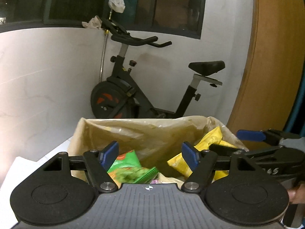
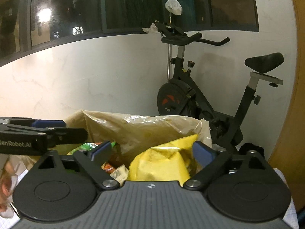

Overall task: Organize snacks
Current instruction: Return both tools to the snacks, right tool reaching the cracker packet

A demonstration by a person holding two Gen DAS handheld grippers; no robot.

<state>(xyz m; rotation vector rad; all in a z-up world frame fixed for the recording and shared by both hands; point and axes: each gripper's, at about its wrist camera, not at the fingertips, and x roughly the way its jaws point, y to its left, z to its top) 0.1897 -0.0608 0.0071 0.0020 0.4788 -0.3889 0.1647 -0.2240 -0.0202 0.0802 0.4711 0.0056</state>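
Observation:
A box lined with a beige plastic bag (image 1: 133, 133) holds snack packets. In the left wrist view a green packet (image 1: 131, 169) lies low in it and yellow packets (image 1: 209, 139) lean at its right side. My left gripper (image 1: 150, 155) is open and empty above the bag's near rim. In the right wrist view my right gripper (image 2: 154, 151) is open over a large yellow packet (image 2: 162, 162), with the green packet (image 2: 85, 146) to the left. Each gripper shows at the edge of the other's view: the right one (image 1: 266, 139), the left one (image 2: 38, 131).
A black exercise bike (image 1: 148, 84) stands against the white wall behind the box, also in the right wrist view (image 2: 209, 99). A wooden door (image 1: 276, 57) is at the right. Dark windows (image 2: 133, 5) run above. The box sits on a white surface (image 1: 28, 164).

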